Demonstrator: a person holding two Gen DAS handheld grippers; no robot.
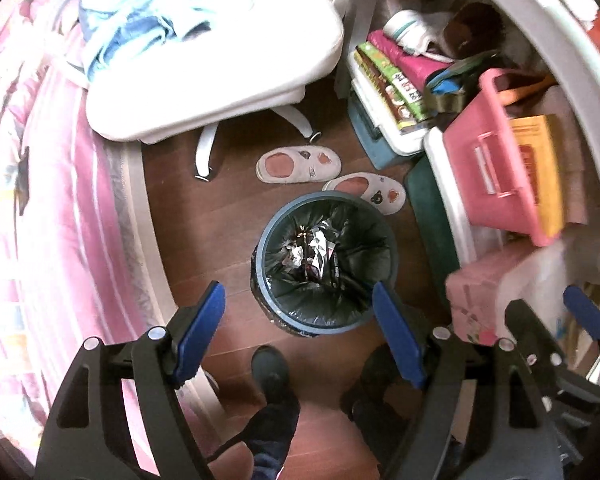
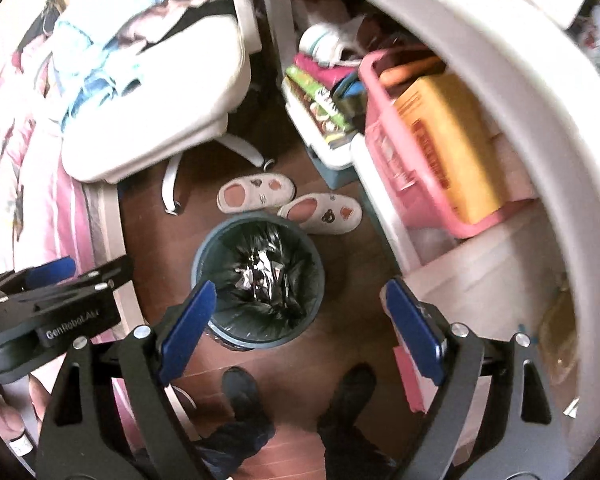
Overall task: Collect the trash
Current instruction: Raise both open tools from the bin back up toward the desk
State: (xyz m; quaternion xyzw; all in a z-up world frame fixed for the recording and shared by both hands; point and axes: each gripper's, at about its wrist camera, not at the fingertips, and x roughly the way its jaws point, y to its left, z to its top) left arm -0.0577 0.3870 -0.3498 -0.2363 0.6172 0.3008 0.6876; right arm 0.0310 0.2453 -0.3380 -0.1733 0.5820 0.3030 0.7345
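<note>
I hold both tools above the trash bin (image 1: pixel 326 264), which stands on the wooden floor (image 1: pixel 220 216) between the bed (image 1: pixel 52 200) and the cluttered shelves. The left tool (image 1: pixel 300 336) is spread wide with nothing between its blue pads; the right tool (image 2: pixel 300 332) is spread wide and empty too. Crumpled foil-like trash (image 2: pixel 260 272) lies in the bin's dark liner, though blur hides detail. Two slippers (image 1: pixel 300 166) lie just beyond the bin, near the white chair (image 1: pixel 220 68).
</note>
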